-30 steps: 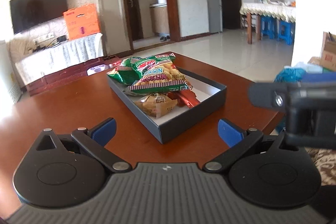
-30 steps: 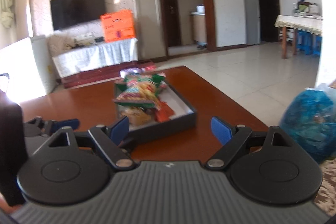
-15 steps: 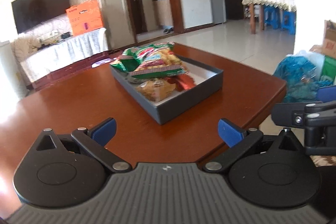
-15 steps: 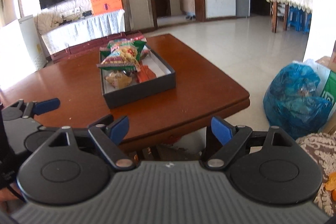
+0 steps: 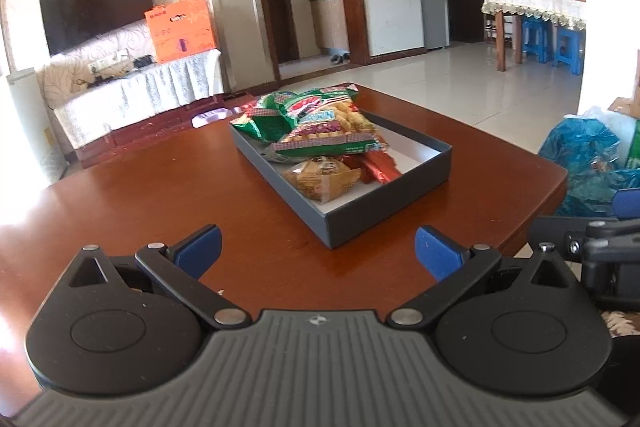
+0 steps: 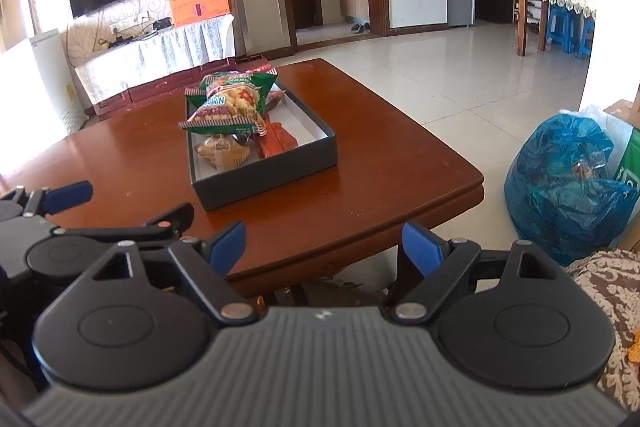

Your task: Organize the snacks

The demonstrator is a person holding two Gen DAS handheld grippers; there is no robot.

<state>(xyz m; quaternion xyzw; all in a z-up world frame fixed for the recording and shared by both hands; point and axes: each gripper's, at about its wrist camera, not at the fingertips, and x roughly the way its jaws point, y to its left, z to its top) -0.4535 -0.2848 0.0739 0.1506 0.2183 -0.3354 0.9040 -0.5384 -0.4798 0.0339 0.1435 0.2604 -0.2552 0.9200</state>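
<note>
- Left wrist view: the left tool [image 5: 318,253] hangs above the near counter [image 5: 140,195], fingers spread wide with nothing between them. The dark box [image 5: 384,197] already contains the green prawn-cracker bag [image 5: 320,127], a clear-wrapped pastry [image 5: 322,177] and red packets [image 5: 378,167].
- Right wrist view: the right tool [image 6: 324,245] sits off the counter's near edge, also wide apart and empty. No loose snacks show on the counter, so the sorting looks finished or nearly so.
</note>
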